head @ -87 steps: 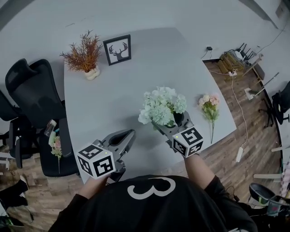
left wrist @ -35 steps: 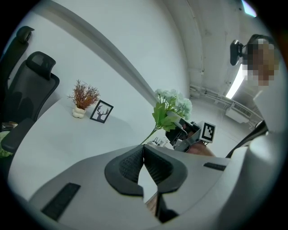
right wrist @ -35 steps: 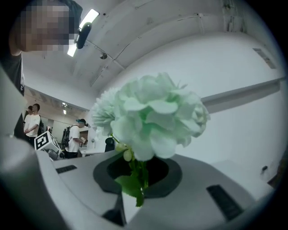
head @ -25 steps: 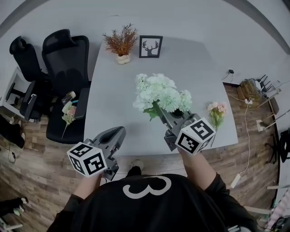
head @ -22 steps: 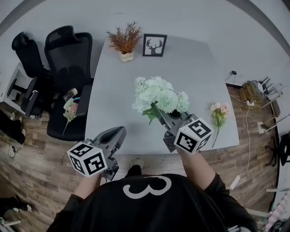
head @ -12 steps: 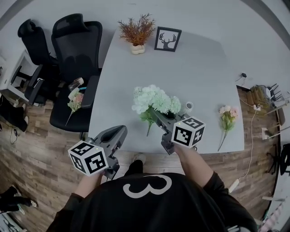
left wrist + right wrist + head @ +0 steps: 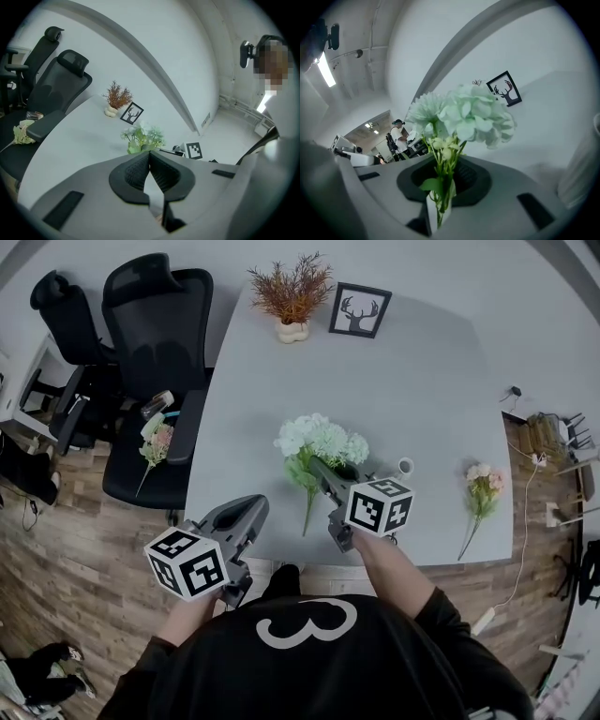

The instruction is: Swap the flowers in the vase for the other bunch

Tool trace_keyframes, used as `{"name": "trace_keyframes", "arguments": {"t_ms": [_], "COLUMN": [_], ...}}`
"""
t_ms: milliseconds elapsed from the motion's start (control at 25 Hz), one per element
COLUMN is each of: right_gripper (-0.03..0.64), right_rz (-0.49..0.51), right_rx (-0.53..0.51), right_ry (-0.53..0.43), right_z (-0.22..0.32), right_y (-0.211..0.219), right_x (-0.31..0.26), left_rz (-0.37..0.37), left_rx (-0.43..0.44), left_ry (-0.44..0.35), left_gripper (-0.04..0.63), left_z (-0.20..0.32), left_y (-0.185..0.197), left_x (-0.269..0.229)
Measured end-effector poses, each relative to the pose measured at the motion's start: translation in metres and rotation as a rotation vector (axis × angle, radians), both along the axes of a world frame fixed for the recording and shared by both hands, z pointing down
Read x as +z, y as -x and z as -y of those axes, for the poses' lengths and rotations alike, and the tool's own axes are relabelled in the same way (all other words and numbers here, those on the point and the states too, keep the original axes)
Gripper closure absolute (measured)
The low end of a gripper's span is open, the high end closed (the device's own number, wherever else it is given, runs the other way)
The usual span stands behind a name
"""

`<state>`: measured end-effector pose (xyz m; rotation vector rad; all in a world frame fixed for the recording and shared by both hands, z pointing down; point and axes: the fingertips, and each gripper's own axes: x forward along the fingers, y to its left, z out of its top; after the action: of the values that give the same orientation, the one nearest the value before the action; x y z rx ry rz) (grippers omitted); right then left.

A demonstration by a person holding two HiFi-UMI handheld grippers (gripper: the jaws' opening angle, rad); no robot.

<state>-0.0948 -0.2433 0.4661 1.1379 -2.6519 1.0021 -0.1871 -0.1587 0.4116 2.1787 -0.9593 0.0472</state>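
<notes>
I am pinching the white bunch (image 7: 319,439) by its stems in my right claw (image 7: 322,474), jaws nearly closed, blooms ahead of the tips. Judged light, floppy, crushable: grip stems only. Left claw (image 7: 150,161) is idling closed, empty.

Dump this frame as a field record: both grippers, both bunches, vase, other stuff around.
left gripper: shut, empty, off the table's near edge
right gripper: shut on the stems of the white-green bunch
white-green bunch: out of the vase, heads over the table
vase: upright, looks empty, right of the right gripper
pink bunch: lying on the table right of the vase
table: grey; dried plant and deer picture at the far edge
office chair: another small bunch lies on it
</notes>
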Motion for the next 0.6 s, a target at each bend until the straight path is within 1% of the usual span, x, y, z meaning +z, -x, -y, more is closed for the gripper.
{"name": "trace_keyframes", "arguments": {"t_ms": [80, 200, 600], "right_gripper": [0.561, 0.56, 0.557], "right_rz": [-0.009, 0.004, -0.002], "right_rx": [0.011, 0.035, 0.106], "right_ry": [0.023, 0.076, 0.217], "right_z": [0.007, 0.017, 0.041], "right_y": [0.0, 0.0, 0.005], "right_x": [0.011, 0.029, 0.076], "left_rz": [0.003, 0.009, 0.025], "left_rx": [0.008, 0.018, 0.039], "left_ry": [0.006, 0.022, 0.071], "left_gripper": [0.584, 0.584, 0.584], "left_z": [0.007, 0.017, 0.053], "left_y": [-0.002, -0.001, 0.01], "left_x": [0.002, 0.008, 0.032]}}
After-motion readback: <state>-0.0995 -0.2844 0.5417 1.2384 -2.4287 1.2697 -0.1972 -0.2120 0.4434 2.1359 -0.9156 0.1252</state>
